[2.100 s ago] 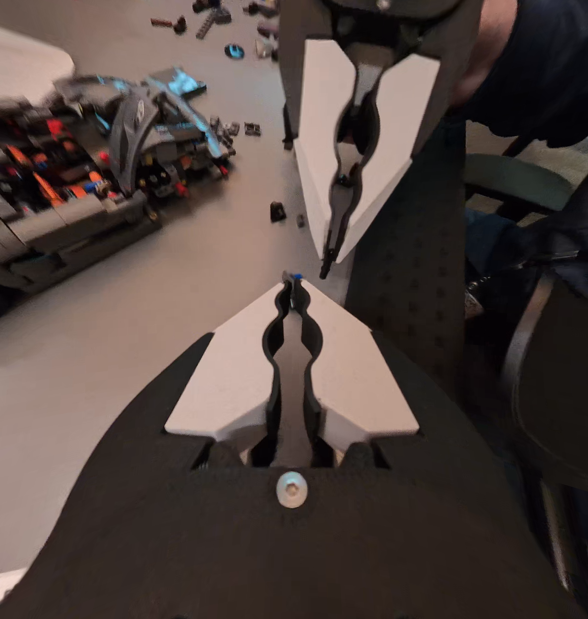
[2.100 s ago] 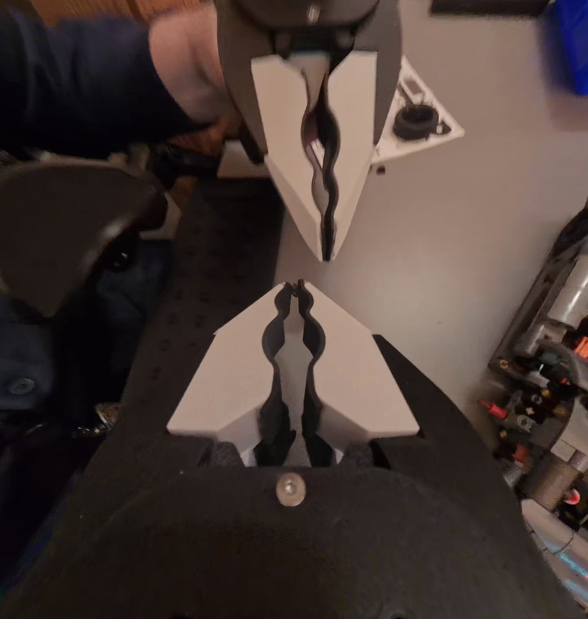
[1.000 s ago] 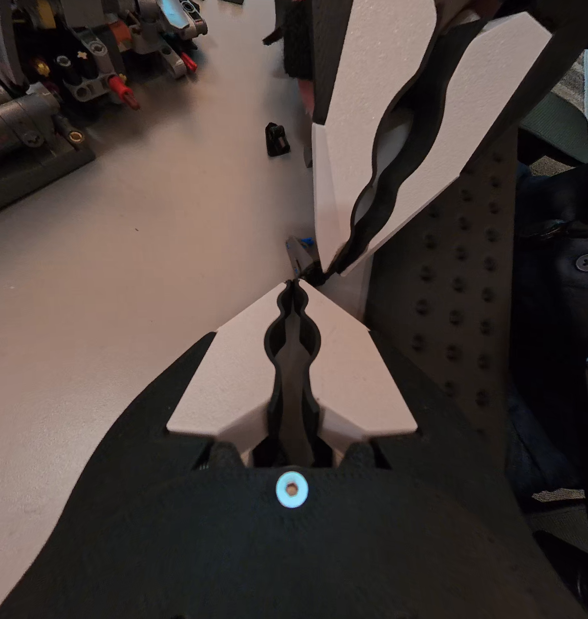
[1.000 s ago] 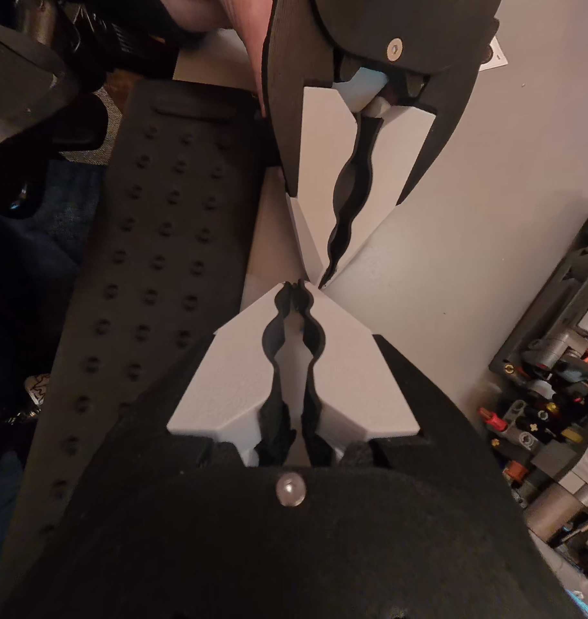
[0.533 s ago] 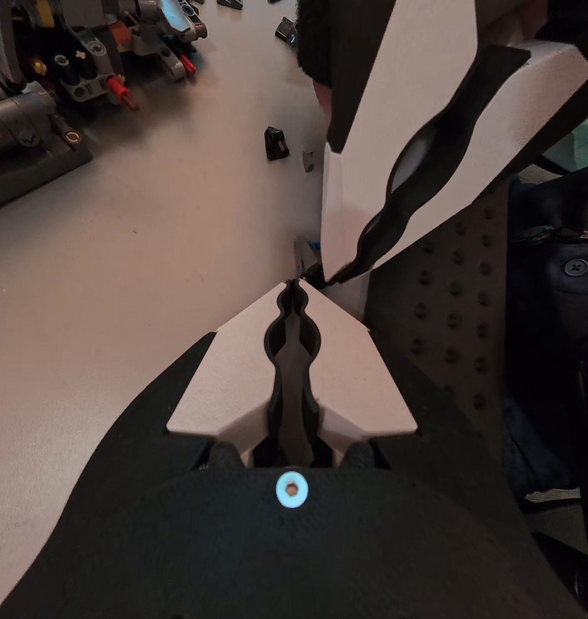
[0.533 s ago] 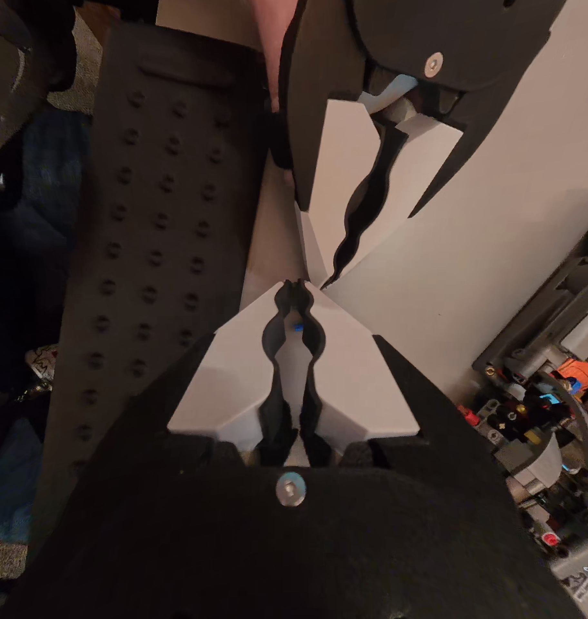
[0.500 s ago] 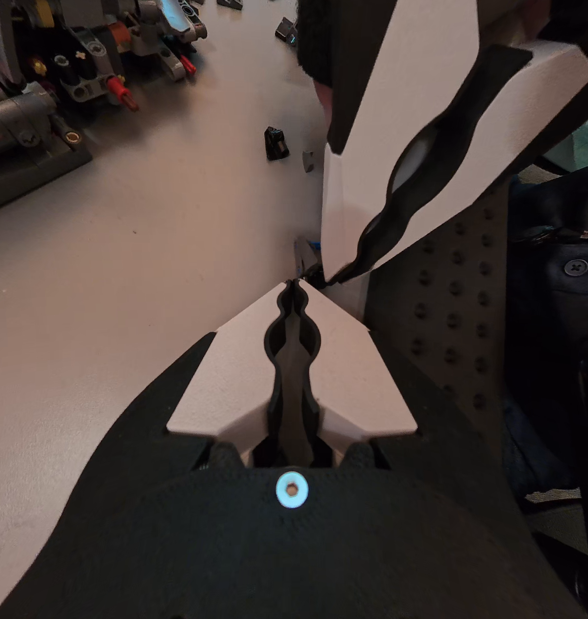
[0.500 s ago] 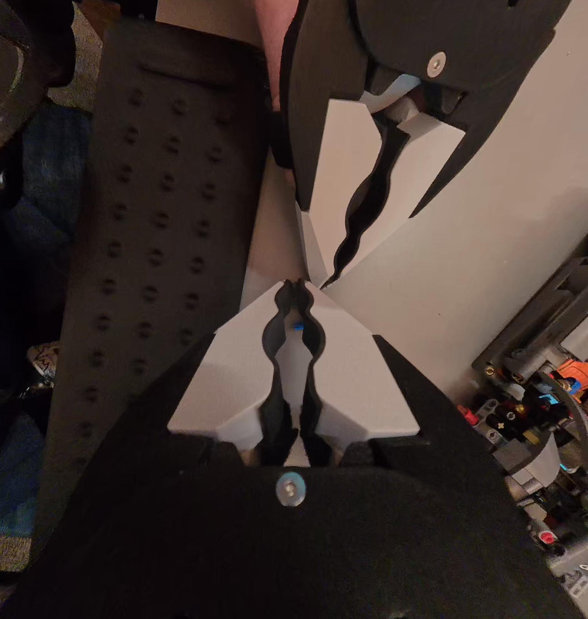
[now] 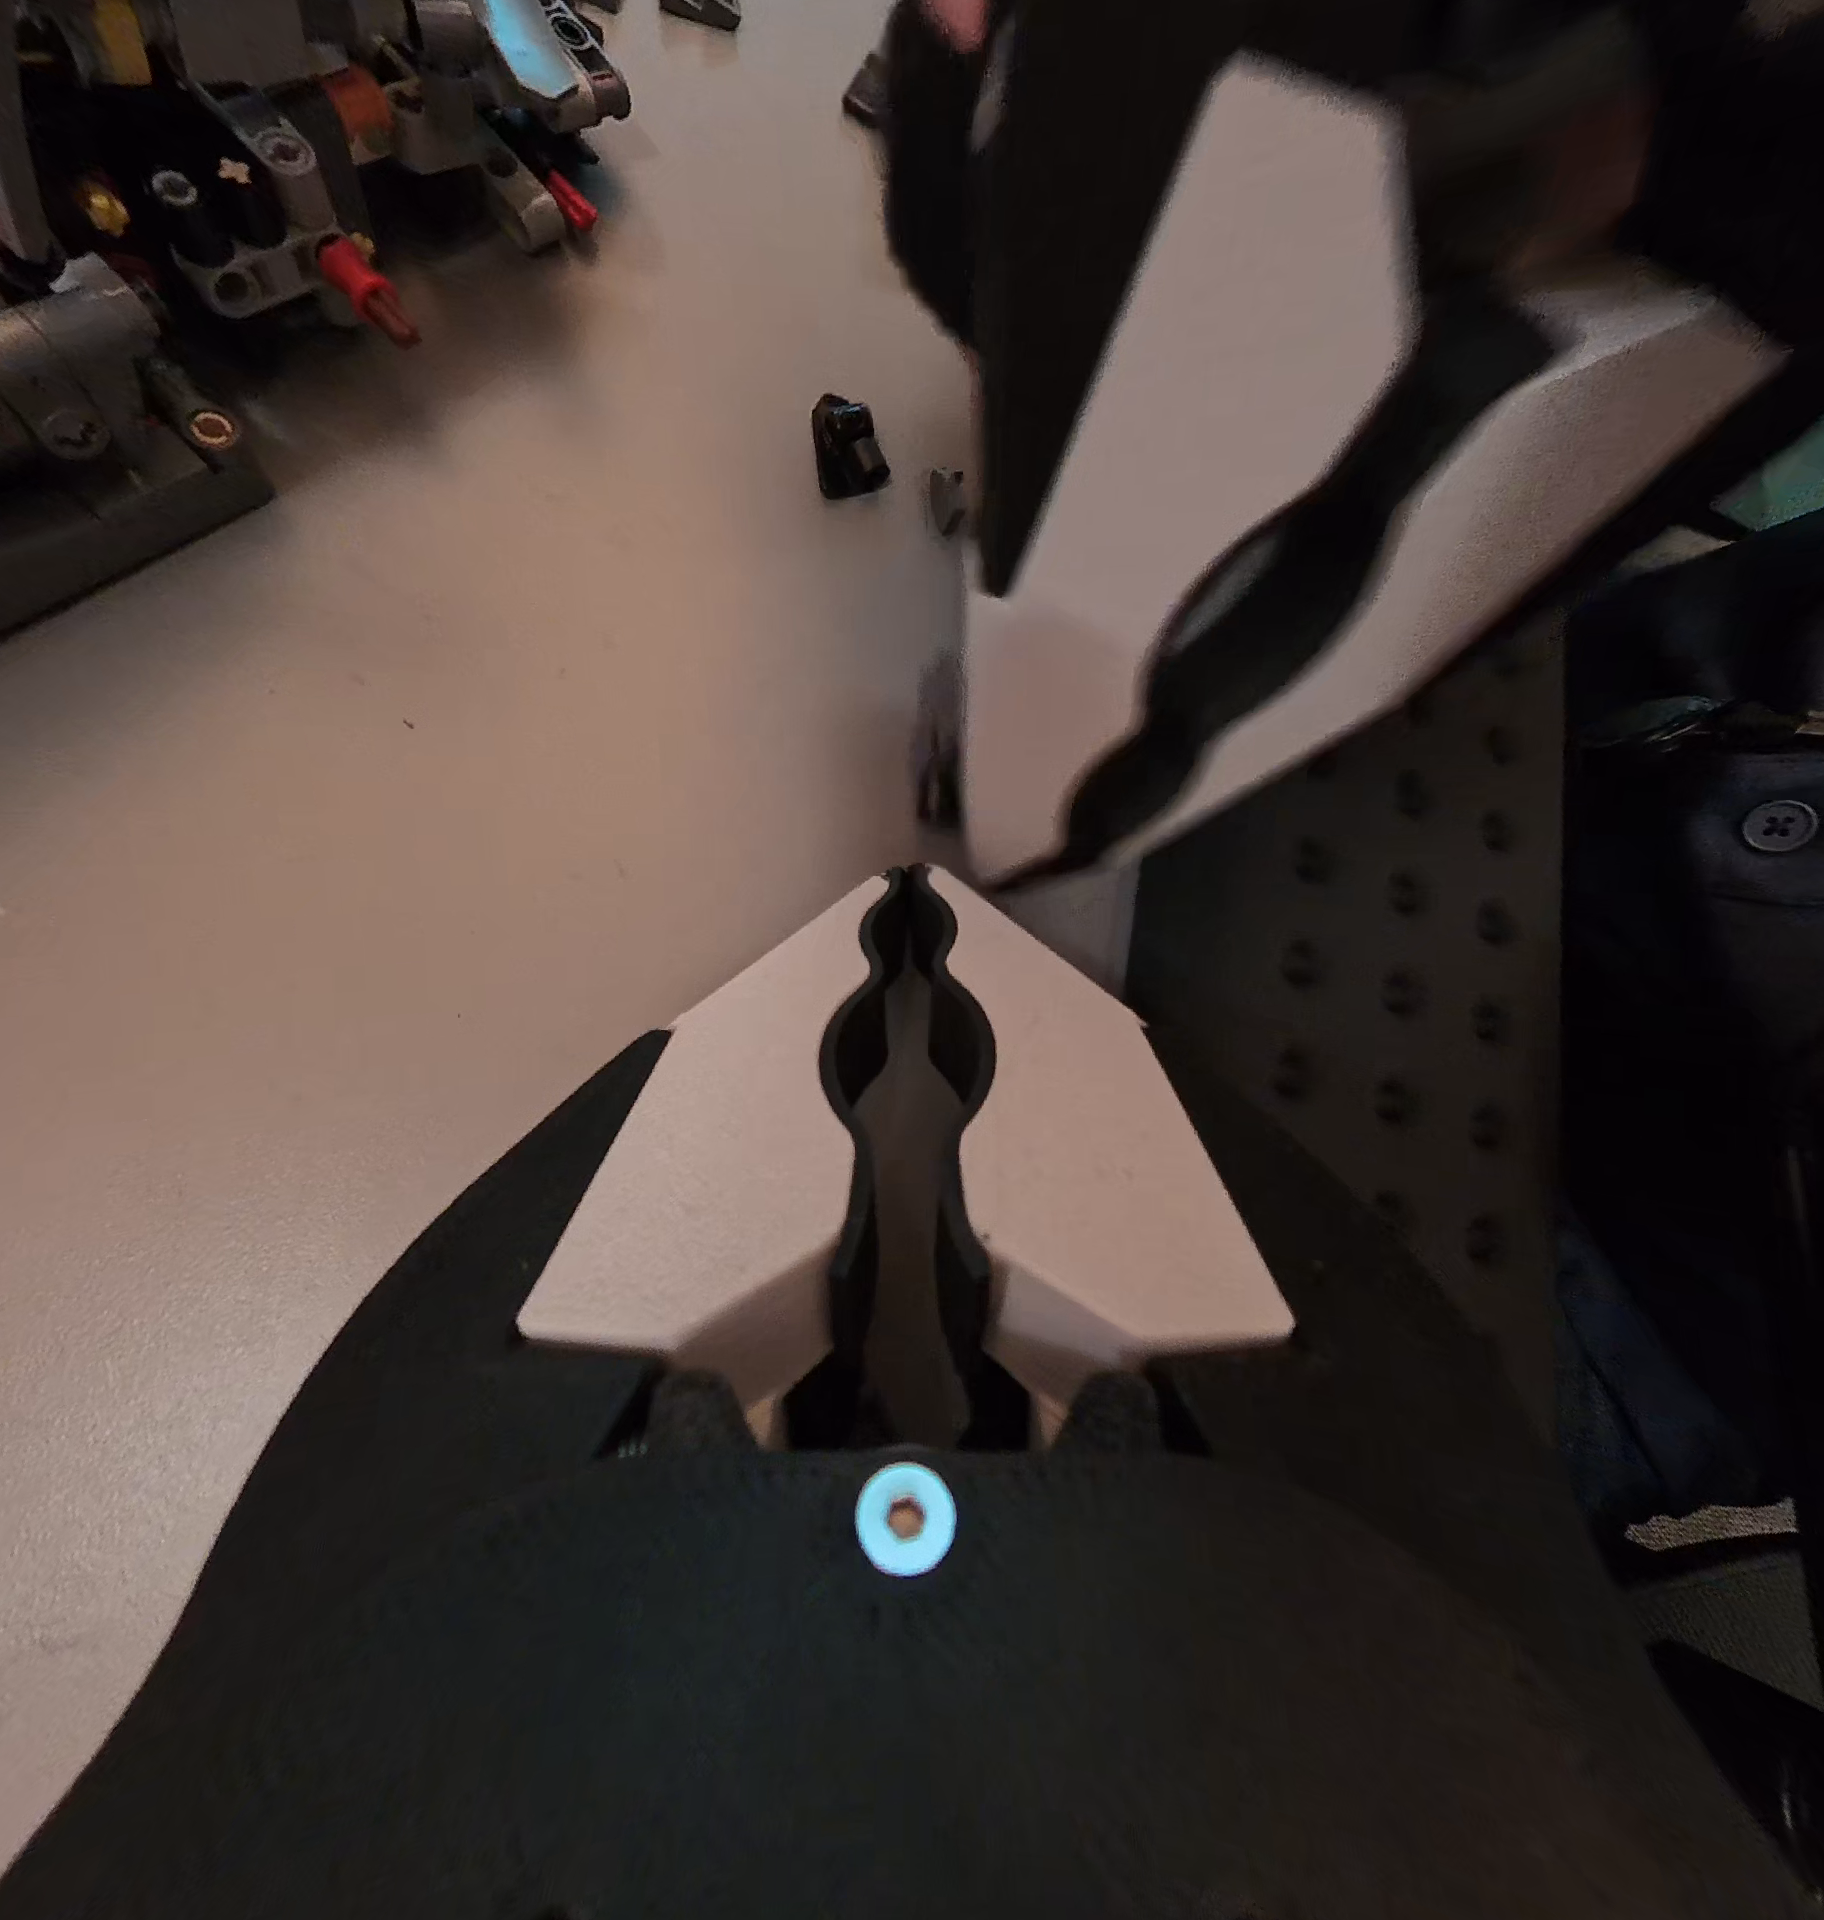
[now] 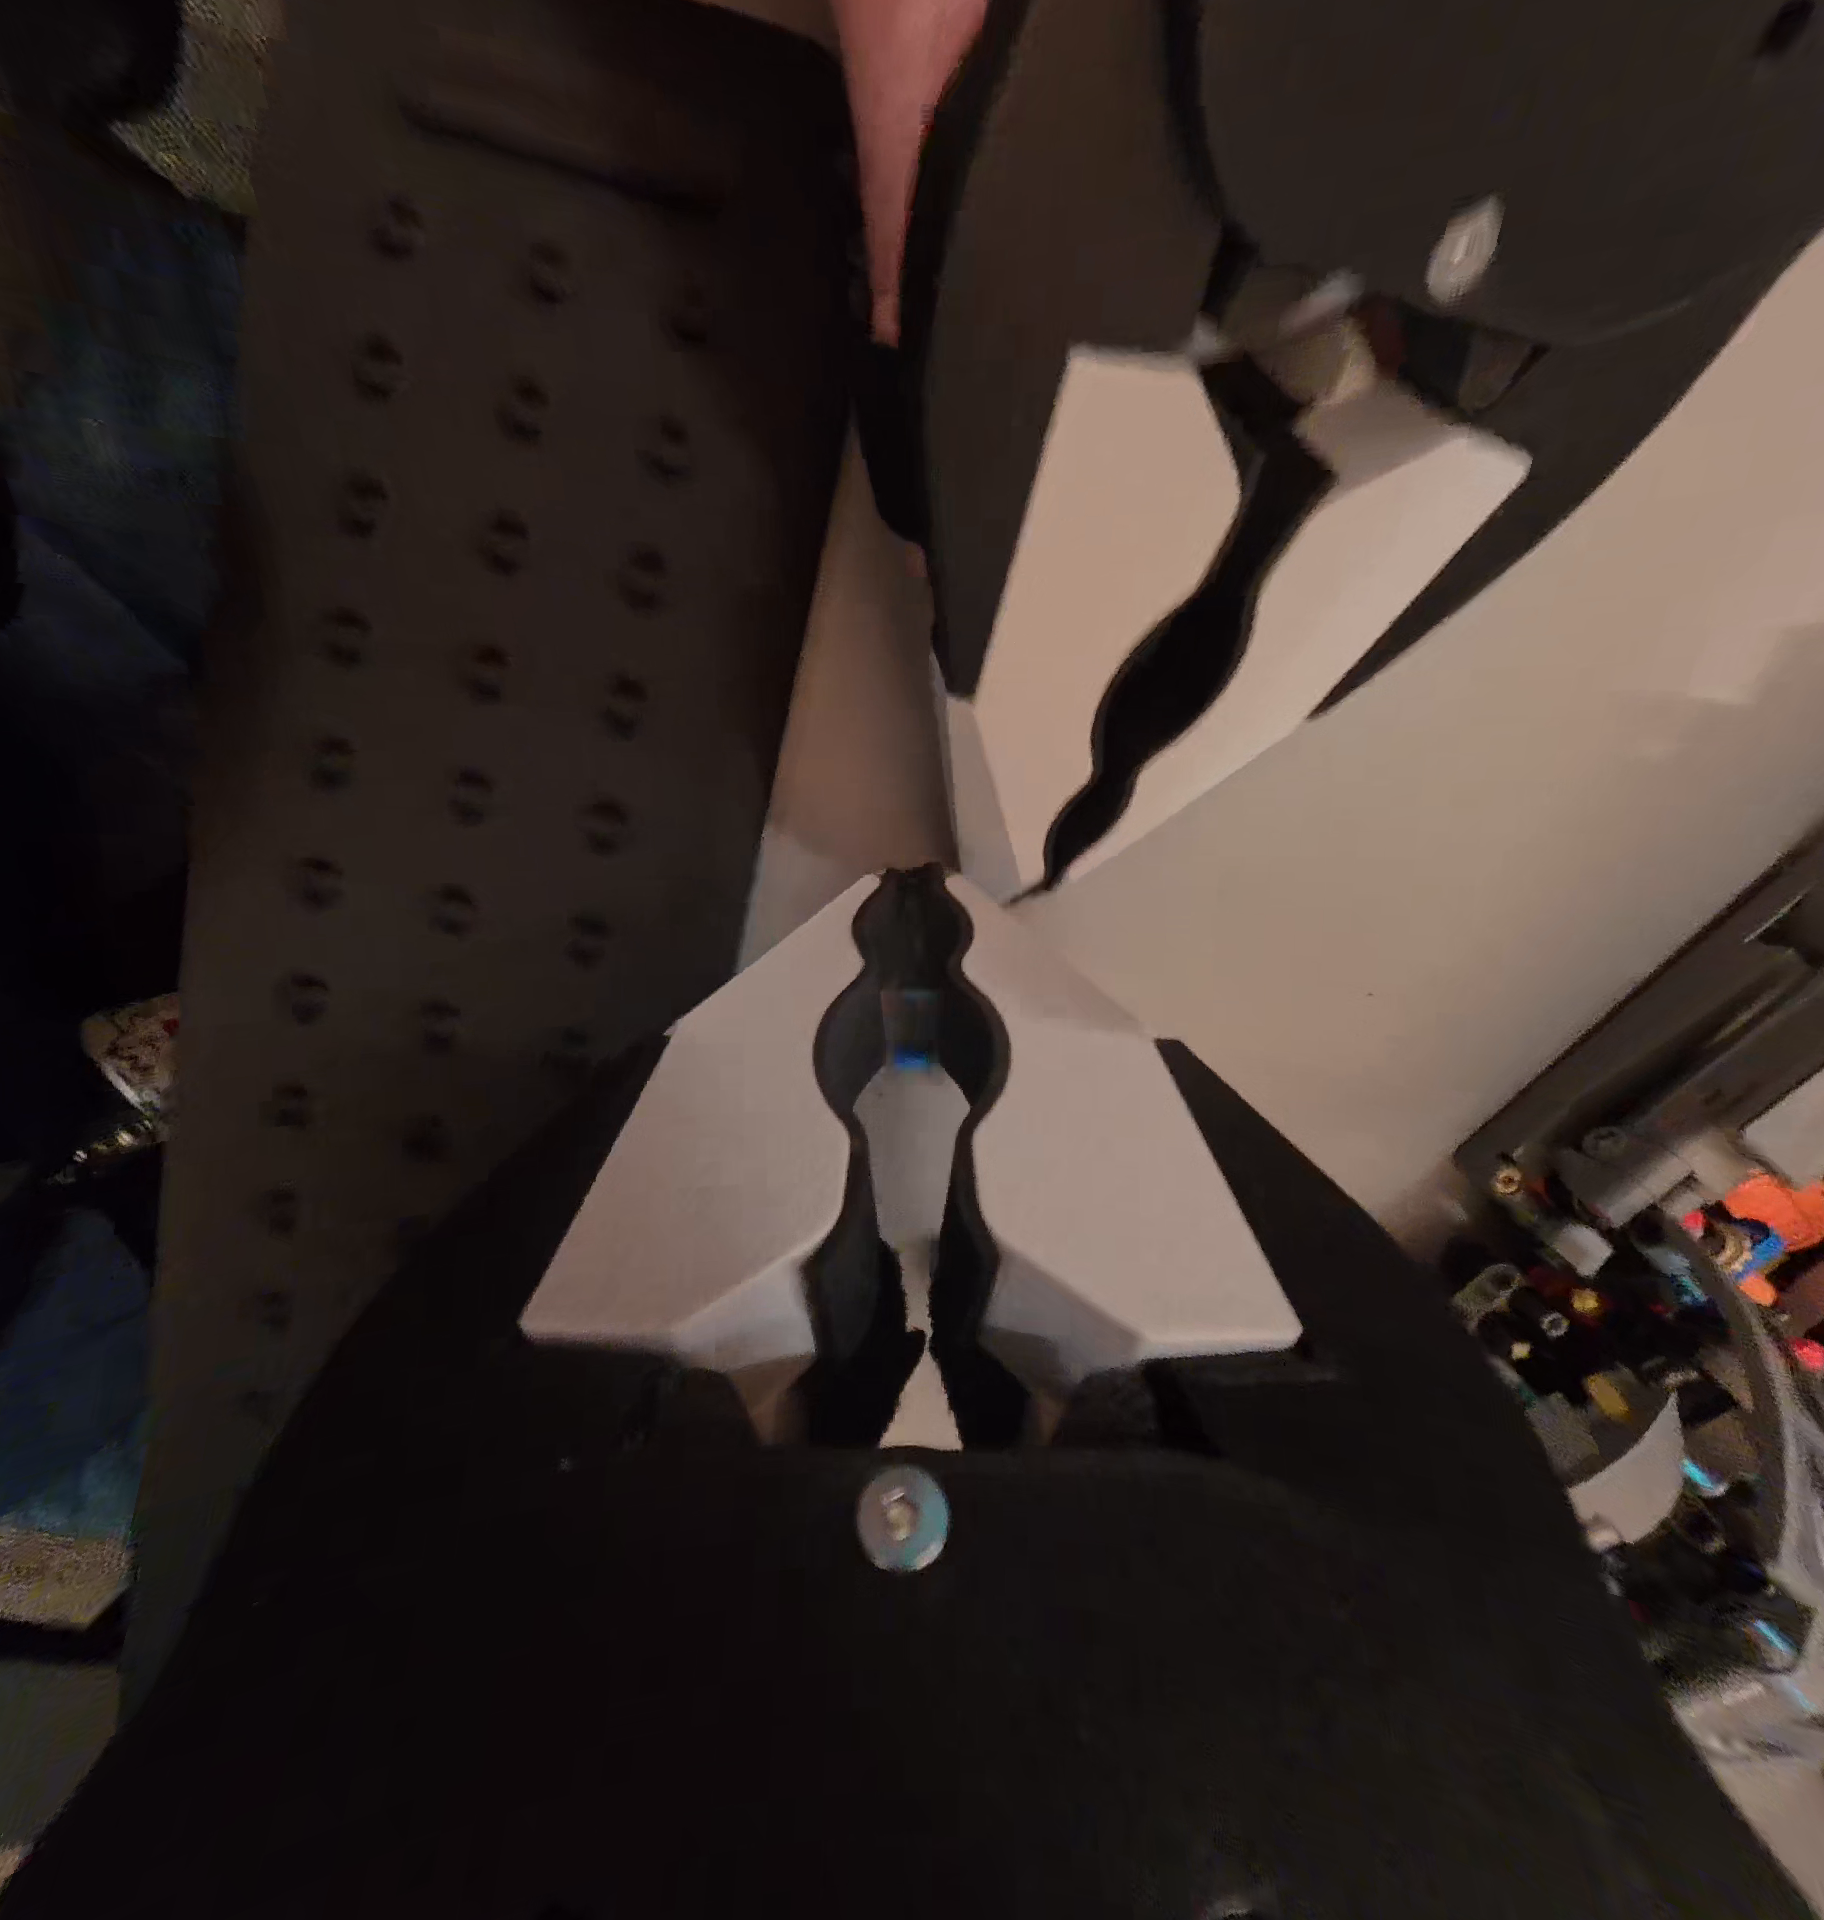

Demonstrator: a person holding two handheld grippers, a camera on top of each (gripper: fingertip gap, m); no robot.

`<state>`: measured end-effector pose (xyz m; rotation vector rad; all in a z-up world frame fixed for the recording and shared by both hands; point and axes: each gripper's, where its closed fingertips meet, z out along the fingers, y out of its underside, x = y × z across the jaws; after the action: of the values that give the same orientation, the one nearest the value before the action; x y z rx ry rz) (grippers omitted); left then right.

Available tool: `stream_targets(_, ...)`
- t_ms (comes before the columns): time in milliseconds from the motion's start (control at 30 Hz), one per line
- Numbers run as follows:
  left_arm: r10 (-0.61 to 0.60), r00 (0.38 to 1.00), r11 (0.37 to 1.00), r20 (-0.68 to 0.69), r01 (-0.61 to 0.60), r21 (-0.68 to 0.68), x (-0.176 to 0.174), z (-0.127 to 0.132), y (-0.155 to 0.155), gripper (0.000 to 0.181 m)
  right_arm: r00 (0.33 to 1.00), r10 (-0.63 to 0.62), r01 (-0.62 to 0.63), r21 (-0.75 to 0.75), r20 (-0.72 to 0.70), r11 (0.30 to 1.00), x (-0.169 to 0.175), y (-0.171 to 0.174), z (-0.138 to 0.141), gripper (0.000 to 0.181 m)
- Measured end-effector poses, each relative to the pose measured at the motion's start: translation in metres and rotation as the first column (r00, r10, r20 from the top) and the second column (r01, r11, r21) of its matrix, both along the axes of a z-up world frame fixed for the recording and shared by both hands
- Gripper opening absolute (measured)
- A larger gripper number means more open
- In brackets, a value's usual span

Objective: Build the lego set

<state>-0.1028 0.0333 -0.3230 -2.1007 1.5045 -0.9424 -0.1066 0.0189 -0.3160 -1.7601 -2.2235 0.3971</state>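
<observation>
Right wrist view shows our right tool (image 10: 913, 878) clenched on a tiny blue-tipped lego piece (image 10: 910, 1023), tip to tip with our clenched, seemingly empty left tool (image 10: 1027, 891) above the counter (image 10: 1407, 883); light, rigid, slippery, best pinched across its middle.

The right gripper (image 9: 1001, 883) is smeared by motion blur in the left wrist view, and its upper body is cut off by the top edge. Just beside its tip a small dark piece (image 9: 934, 748) is blurred beyond telling. In the right wrist view a small blue-tipped part (image 10: 910, 1034) is glimpsed between the fingers, mostly hidden; the lego model (image 10: 1656, 1382) is cropped by the right edge.
</observation>
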Motion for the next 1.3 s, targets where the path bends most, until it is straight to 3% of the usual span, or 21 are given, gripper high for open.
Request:
stream_targets(233,-0.003,1.000,1.000,0.017,0.003,-0.021,0.000,0.000,0.001,0.000,0.994,-0.053,0.041,-0.118,-0.094,0.992,0.007,-0.003,-0.006,0.001)
stream_targets(433,0.022,0.999,1.000,0.036,-0.023,0.013,0.000,0.005,0.007,0.001,0.928,-0.223,0.134,-0.292,-0.298,0.947,0.019,0.012,0.035,0.001)
stream_targets(600,-0.023,0.982,0.994,0.188,0.003,0.108,0.021,0.039,0.005,0.016,0.787,-0.394,0.147,-0.477,-0.474,0.867,0.026,0.018,0.072,0.001)
stream_targets(767,-0.024,0.935,0.971,0.353,-0.062,0.232,0.043,0.084,0.012,0.018,0.566,-0.568,0.065,-0.655,-0.597,0.753,0.025,0.026,0.109,0.000)
stream_targets(933,-0.048,0.896,0.977,0.442,-0.051,0.209,0.056,0.107,0.008,0.011,0.442,-0.625,-0.012,-0.701,-0.644,0.713,0.029,0.031,0.126,0.000)
stream_targets(967,-0.033,0.885,0.974,0.464,-0.075,0.212,0.057,0.109,0.011,0.003,0.434,-0.628,-0.022,-0.704,-0.647,0.710,0.029,0.031,0.129,0.000)
stream_targets(1100,-0.019,0.869,0.983,0.495,-0.073,0.166,0.053,0.109,0.013,0.001,0.442,-0.588,0.029,-0.645,-0.678,0.764,0.030,0.033,0.129,0.000)
stream_targets(1300,-0.017,0.953,0.950,0.301,-0.079,0.304,0.052,0.086,0.018,0.000,0.627,-0.445,0.196,-0.423,-0.640,0.885,0.035,0.033,0.110,0.006)
